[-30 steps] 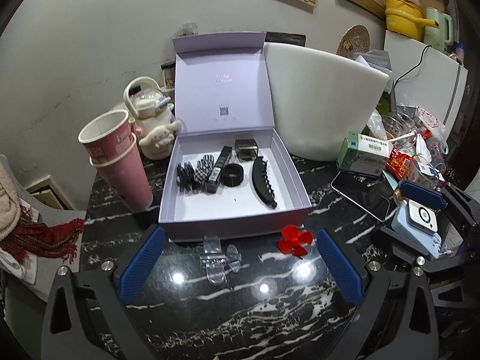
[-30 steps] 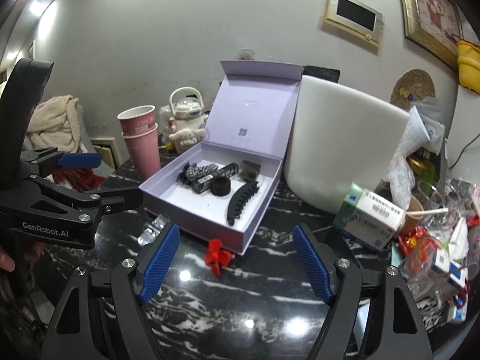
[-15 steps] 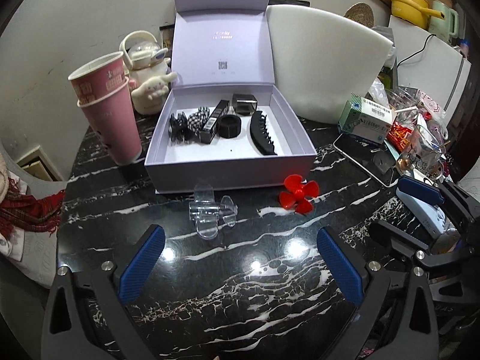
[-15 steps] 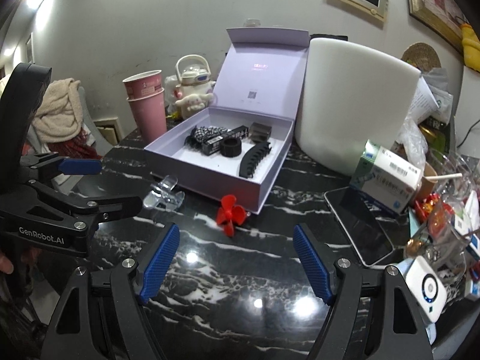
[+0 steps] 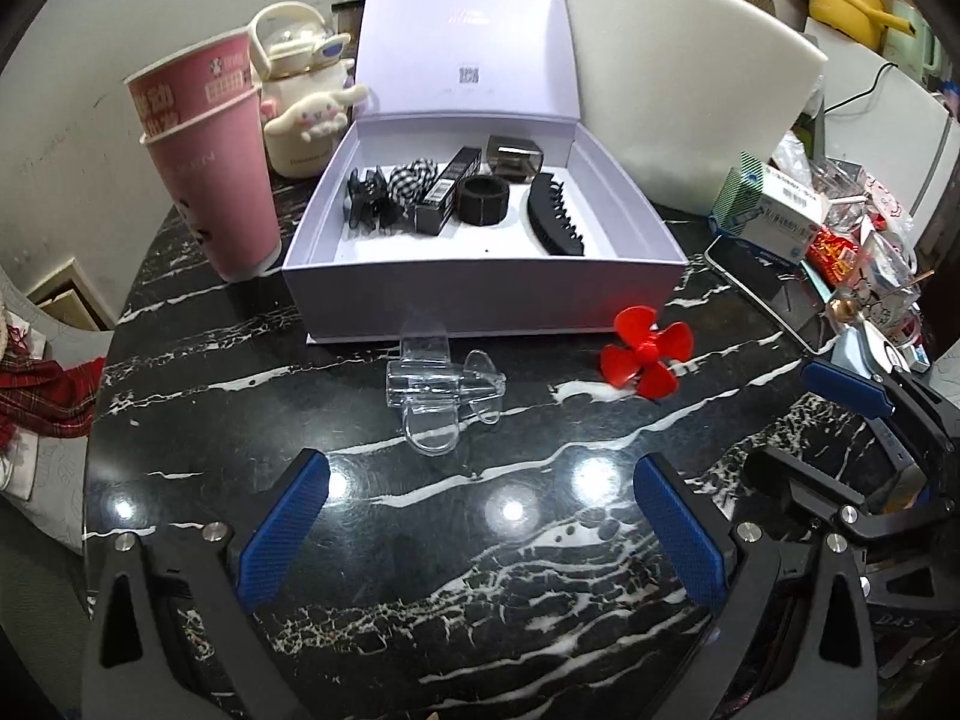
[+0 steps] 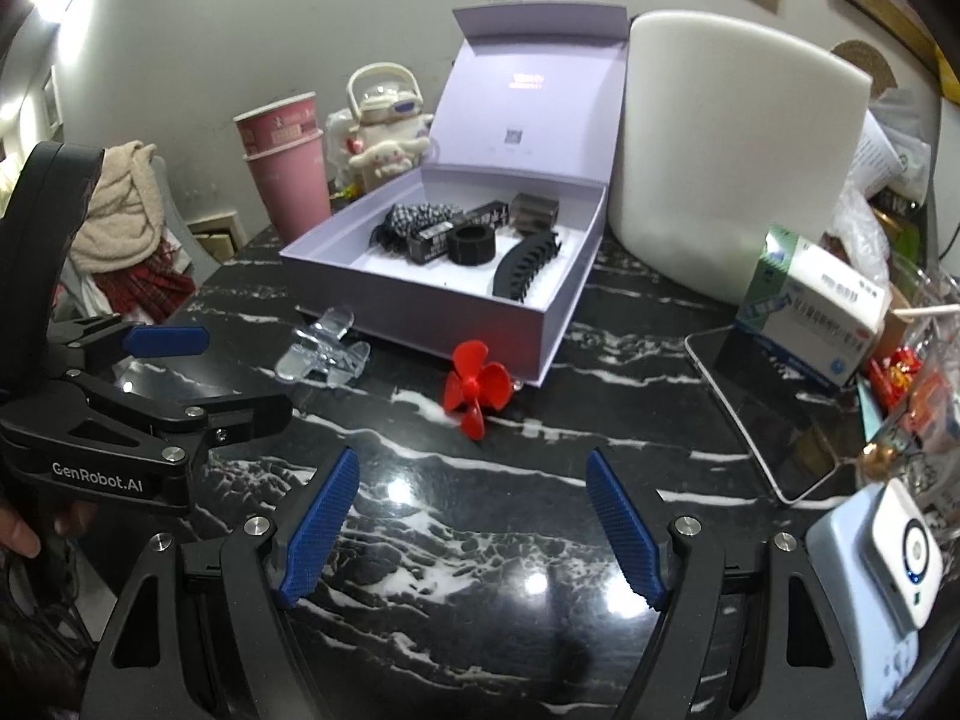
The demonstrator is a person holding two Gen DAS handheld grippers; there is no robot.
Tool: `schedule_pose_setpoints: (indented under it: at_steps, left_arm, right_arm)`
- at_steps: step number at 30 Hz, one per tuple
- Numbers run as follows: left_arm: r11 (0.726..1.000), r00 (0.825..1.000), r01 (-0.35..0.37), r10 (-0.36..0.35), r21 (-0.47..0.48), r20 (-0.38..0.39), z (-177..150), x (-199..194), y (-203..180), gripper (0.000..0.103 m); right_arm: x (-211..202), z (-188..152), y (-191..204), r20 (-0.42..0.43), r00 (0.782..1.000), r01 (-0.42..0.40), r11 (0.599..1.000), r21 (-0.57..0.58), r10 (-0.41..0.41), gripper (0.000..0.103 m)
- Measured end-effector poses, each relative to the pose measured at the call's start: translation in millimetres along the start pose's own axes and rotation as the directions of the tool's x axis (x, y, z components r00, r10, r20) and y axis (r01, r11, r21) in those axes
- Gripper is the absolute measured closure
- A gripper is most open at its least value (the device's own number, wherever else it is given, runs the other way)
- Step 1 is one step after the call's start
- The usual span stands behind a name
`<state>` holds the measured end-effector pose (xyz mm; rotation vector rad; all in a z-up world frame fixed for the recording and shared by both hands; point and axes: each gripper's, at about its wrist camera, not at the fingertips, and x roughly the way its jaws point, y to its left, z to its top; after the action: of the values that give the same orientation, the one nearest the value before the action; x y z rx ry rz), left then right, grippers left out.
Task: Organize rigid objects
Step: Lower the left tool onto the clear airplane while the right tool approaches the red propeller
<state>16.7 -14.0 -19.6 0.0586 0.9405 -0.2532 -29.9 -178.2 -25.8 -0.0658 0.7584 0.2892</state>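
Both the left gripper [image 5: 480,531] and right gripper [image 6: 474,525] fingers stand wide, empty. The clear plastic airplane [image 5: 441,387] at 12 o'clock looks light, stiff and slippery; grip across its fuselage.

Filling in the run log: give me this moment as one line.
left gripper open, empty | right gripper open, empty | clear plastic airplane and red plastic propeller on table, outside open lilac box

A black desk [image 5: 480,570] is showing white marble veining; a lilac box [image 5: 480,294] is holding black clips, a red propeller [image 5: 645,360] is glowing, pink cups [image 5: 210,150] are standing.
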Motion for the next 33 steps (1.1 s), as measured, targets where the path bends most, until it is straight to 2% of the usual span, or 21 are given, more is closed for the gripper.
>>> schedule_pose_setpoints:
  at_steps: [18, 33]
  left_arm:
    - [1.0, 0.997, 0.003, -0.004, -0.006, -0.078, 19, 50, 14, 0.0]
    - [1.0, 0.992, 0.0, -0.003, -0.022, -0.13, 34, 84, 24, 0.0]
  right_arm:
    - [53, 14, -13, -0.094, 0.996, -0.009, 1.0, 0.018, 0.011, 0.024]
    - [89, 33, -23, -0.136, 0.99, -0.031, 0.999, 0.028, 0.034, 0.024]
